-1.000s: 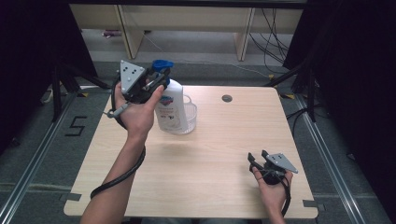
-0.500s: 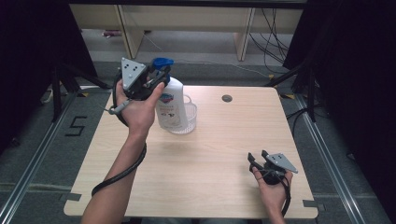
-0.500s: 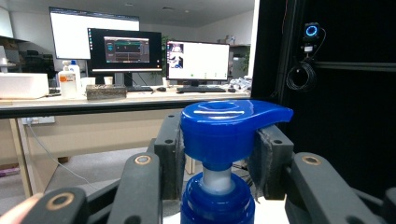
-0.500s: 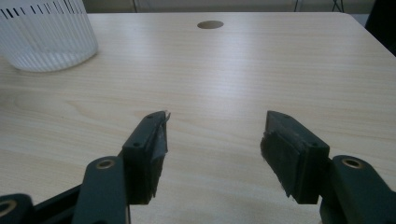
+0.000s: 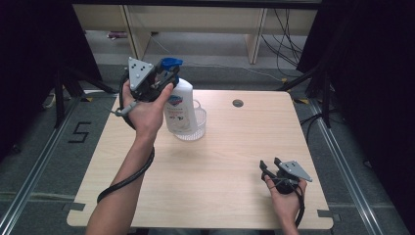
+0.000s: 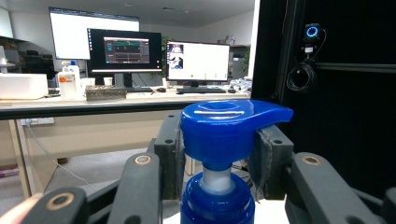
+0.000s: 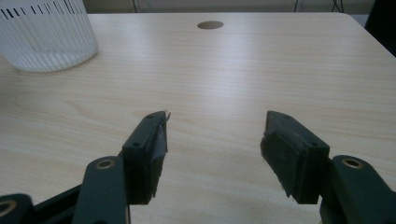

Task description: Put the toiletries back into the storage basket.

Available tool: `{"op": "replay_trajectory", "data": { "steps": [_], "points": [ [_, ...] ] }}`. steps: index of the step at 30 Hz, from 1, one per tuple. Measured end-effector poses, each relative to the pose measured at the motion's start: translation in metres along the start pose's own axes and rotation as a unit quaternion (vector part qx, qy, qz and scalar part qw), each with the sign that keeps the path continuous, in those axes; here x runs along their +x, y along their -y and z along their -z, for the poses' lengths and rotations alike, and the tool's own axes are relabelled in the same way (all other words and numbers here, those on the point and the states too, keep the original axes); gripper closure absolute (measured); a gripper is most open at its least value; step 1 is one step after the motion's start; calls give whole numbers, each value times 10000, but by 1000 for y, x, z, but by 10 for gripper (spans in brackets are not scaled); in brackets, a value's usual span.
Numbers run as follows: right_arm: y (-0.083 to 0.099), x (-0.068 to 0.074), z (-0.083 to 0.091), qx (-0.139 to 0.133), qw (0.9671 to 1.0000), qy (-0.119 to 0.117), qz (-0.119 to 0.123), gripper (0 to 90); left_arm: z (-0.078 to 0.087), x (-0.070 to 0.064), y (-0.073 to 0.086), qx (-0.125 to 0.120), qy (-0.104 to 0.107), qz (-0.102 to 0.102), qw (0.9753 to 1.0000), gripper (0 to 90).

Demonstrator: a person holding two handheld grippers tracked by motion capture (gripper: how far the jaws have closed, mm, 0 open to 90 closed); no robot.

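Blue pump head (image 6: 224, 123) sat clamped in the left gripper (image 5: 164, 81), the soap bottle (image 5: 179, 107) standing by the clear cup (image 5: 198, 122) near the table's (image 5: 235, 205) far-left edge. Right gripper (image 5: 271, 169) rested near the front-right corner, jaws apart, bare wood ahead.

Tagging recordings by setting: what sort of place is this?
Probably a lab or office workspace: lit computer monitors on a desk behind, a black-curtained rig around the wooden table, cables on the floor.
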State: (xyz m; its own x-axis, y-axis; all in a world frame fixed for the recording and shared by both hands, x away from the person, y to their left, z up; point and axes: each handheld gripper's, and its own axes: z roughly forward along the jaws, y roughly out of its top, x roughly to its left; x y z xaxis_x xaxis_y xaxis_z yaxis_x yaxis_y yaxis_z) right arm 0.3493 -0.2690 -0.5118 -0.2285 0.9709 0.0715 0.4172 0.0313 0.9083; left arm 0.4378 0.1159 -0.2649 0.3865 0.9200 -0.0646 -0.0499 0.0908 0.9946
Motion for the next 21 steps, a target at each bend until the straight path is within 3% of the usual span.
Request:
{"op": "replay_trajectory", "data": {
  "steps": [13,14,15,21],
  "points": [
    [1,0,-2,-98,9999,-47,22,406,-6,1,-1,32,-4,-39,10000,599],
    [1,4,-2,-69,9997,-77,-218,406,-6,1,-1,29,-6,-37,10000,598],
    [1,0,-3,-104,9999,-127,-33,406,-7,1,-2,23,-7,-30,10000,598],
    [1,0,-3,-90,9999,-140,-35,406,-10,0,-3,28,4,-39,10000,599]
  ]
}}
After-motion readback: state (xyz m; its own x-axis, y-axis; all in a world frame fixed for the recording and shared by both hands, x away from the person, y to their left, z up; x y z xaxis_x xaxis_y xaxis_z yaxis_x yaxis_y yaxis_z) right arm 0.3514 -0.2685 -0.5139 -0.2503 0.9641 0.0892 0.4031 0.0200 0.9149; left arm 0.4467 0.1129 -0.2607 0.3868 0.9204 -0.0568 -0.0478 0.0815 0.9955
